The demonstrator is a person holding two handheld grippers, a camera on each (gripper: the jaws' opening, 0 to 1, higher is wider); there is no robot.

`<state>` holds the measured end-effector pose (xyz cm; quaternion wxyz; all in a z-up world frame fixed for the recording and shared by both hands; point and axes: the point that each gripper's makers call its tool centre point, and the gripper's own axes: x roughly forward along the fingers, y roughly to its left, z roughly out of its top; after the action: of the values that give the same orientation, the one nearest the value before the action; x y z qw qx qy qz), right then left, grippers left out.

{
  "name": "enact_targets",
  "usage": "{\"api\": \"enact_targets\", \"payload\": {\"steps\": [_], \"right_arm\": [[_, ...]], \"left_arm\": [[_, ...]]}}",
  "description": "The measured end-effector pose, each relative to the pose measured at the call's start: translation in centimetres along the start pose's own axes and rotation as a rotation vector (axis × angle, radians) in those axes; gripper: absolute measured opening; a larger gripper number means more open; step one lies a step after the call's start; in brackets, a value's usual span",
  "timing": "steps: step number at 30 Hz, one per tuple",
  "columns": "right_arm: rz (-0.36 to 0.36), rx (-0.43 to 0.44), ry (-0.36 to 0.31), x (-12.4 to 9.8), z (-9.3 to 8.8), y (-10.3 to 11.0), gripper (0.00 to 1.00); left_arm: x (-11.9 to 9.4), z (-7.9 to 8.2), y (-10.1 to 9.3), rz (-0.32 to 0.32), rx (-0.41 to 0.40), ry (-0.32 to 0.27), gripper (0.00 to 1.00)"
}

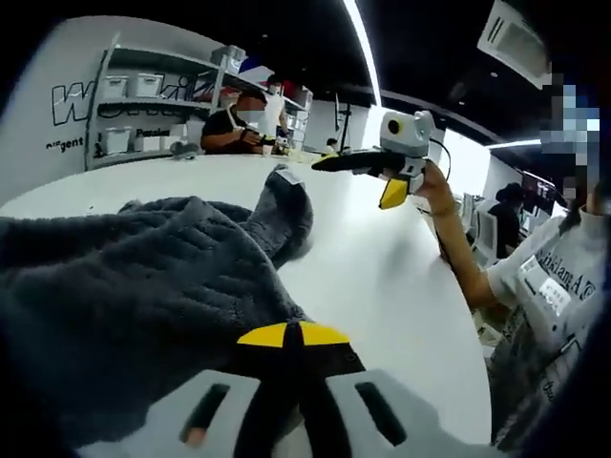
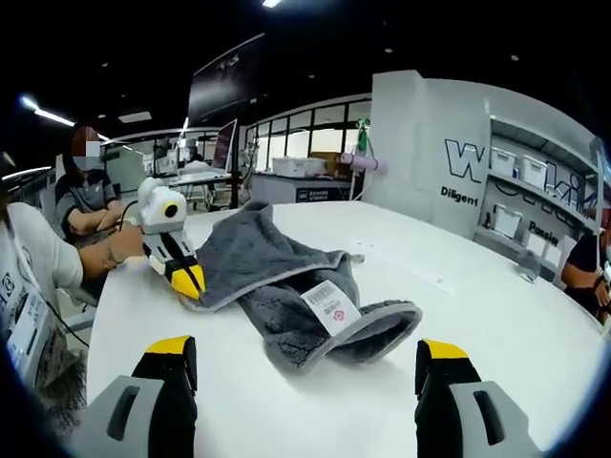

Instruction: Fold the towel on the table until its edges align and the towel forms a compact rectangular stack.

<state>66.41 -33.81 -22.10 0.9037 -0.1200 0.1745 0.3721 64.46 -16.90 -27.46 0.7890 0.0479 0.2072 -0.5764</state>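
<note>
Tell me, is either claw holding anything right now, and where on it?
The left claw is shut on the grey towel, pinching its pale-trimmed edge at a corner. The right claw is open above the white table, holding nothing.

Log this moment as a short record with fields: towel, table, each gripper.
towel: grey towel, rumpled and partly doubled over, white barcode label facing up
table: white table, towel lying on it
left gripper: left gripper, fingers shut on the towel's edge, held low at the table
right gripper: right gripper, fingers wide apart, holding nothing, short of the towel
fold status: not yet a compact rectangle
</note>
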Motion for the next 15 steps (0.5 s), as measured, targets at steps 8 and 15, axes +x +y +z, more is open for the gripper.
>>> {"api": "enact_targets", "payload": {"steps": [8,15], "right_arm": [[0.001,0.002,-0.008,-0.2,0.2,-0.1,0.99],[0.003,0.004,-0.009,-0.2,0.2,-0.2,0.99]], "left_arm": [[-2.9,6.0,0.0,0.052,0.098,-0.140,0.03],[-7.1,11.9,2.2,0.206,0.195,-0.267,0.03]]}}
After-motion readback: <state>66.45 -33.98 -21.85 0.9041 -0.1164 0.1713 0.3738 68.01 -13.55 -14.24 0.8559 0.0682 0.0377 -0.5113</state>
